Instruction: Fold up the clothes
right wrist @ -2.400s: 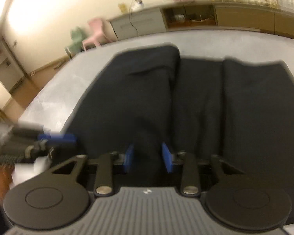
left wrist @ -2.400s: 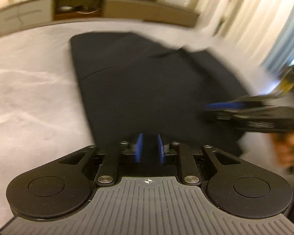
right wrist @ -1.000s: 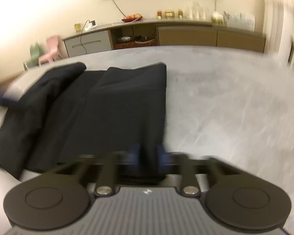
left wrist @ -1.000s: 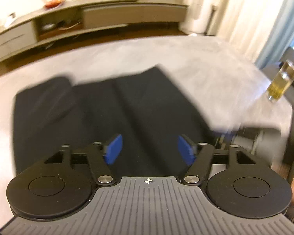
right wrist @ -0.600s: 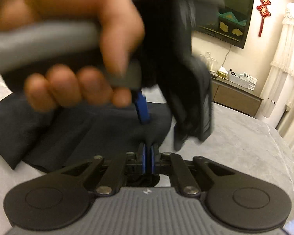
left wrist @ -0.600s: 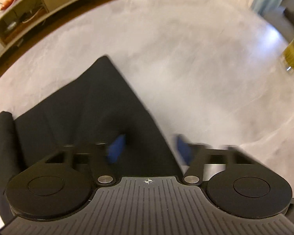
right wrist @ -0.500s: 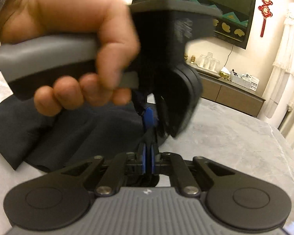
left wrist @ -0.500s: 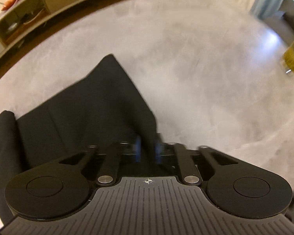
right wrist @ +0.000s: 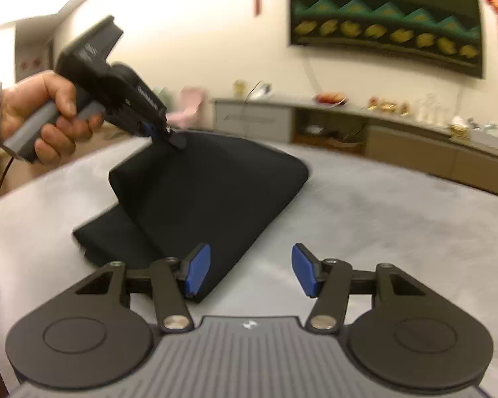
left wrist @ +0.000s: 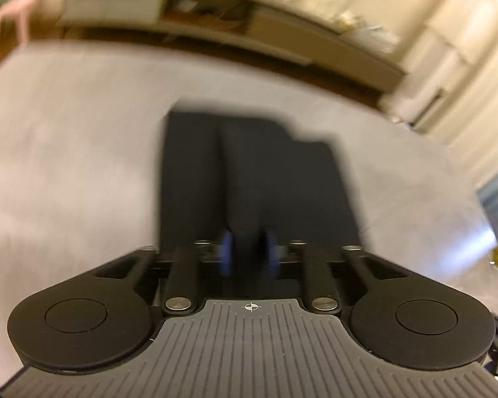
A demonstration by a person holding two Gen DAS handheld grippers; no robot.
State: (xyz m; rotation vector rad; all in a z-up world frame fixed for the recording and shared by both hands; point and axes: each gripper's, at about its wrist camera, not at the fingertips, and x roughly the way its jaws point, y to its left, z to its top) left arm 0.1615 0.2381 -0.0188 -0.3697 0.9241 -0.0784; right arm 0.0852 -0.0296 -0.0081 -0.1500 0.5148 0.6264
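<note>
Fold-over underway: left gripper (right wrist: 169,136) clamped on black folded cloth garment (right wrist: 212,195), jaws opening; right gripper (right wrist: 247,270) jaws apart, opening, empty. Next, lay it flat.

The right gripper (right wrist: 250,270) has let go, jaws opening; the left gripper (right wrist: 169,134) has swung the black garment (right wrist: 212,192) corner over.

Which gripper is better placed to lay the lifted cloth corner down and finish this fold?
Left. The left gripper has the lifted corner of the black cloth between its opening jaws, above the table. The right gripper is opening too, with nothing between its jaws.
</note>
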